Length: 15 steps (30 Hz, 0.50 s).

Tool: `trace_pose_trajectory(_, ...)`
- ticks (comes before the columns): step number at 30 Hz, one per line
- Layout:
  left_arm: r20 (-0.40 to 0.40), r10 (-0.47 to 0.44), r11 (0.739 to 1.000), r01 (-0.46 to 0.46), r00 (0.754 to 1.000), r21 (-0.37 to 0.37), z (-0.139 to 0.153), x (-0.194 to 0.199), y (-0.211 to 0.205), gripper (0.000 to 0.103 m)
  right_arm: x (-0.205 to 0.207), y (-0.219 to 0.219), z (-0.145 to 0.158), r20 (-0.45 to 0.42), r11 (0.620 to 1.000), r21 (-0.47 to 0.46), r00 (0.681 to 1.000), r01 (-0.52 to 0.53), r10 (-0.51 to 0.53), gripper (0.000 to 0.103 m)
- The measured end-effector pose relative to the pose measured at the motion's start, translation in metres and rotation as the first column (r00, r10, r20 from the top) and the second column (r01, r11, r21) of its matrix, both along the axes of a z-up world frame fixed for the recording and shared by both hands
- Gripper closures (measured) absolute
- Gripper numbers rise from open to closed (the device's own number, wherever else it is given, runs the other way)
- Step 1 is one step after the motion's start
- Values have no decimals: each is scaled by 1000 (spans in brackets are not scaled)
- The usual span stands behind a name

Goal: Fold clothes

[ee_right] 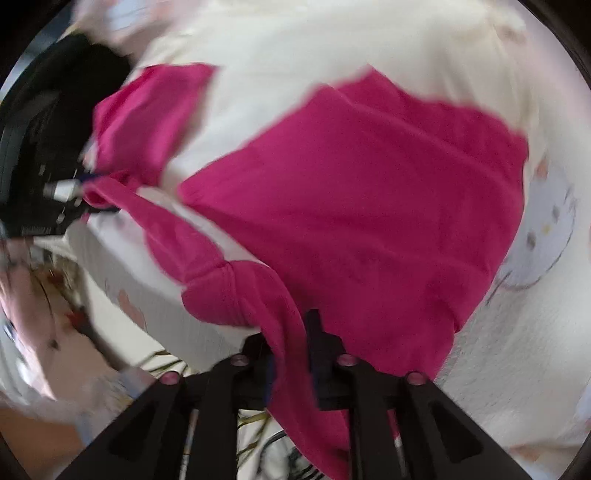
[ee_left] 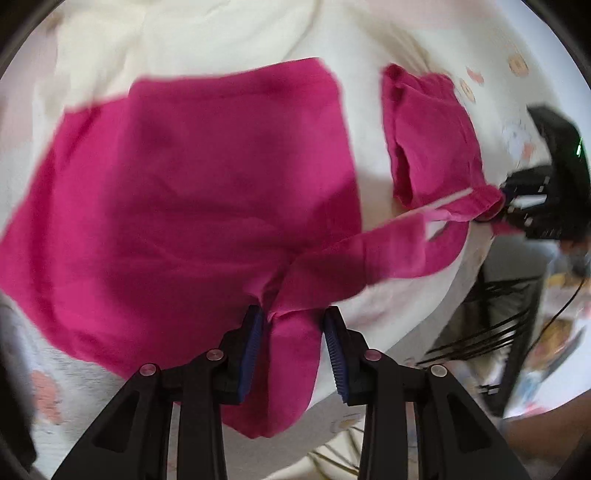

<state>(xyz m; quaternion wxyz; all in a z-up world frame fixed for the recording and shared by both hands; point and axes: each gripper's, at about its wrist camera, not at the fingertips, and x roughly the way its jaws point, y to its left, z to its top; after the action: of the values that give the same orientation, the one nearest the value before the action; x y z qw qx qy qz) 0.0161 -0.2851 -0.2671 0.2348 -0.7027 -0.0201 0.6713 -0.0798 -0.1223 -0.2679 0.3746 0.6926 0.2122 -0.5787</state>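
A magenta garment (ee_left: 203, 177) lies partly spread on a white printed sheet (ee_left: 373, 122), and one edge is lifted and stretched between my two grippers. My left gripper (ee_left: 293, 314) is shut on a bunched fold of it; the cloth hangs down between the blue pads (ee_left: 255, 343). The right gripper (ee_left: 506, 199) shows at the right of the left wrist view, pinching the far end of the same edge beside a loose sleeve (ee_left: 428, 140). In the right wrist view the garment (ee_right: 351, 206) runs through my right gripper (ee_right: 288, 332), and the left gripper (ee_right: 85, 188) grips it at the left.
A cream blanket (ee_left: 184, 33) lies bunched beyond the garment. The bed's edge (ee_left: 454, 295) drops off at the lower right of the left wrist view, with a dark wire-framed object (ee_left: 498, 321) and a patterned floor below. Both views are motion-blurred.
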Motion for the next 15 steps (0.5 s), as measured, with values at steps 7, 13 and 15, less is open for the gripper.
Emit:
trace_pose_trajectory(7, -29, 134, 983, -129, 991, 131, 14, -11, -12, 71, -10, -20, 5, -7, 999, -22, 1000, 30, -31, 70)
trace_pose_trajectory(13, -37, 260, 947, -248, 965, 204, 3, 4, -10, 71, -16, -35, 13, -62, 995, -77, 996, 56, -61, 70)
trace_pose_trajectory(15, -48, 333, 925, -317, 942, 210, -2, 18, -24, 72, -17, -45, 16, -112, 996, -77, 992, 42, -50, 80)
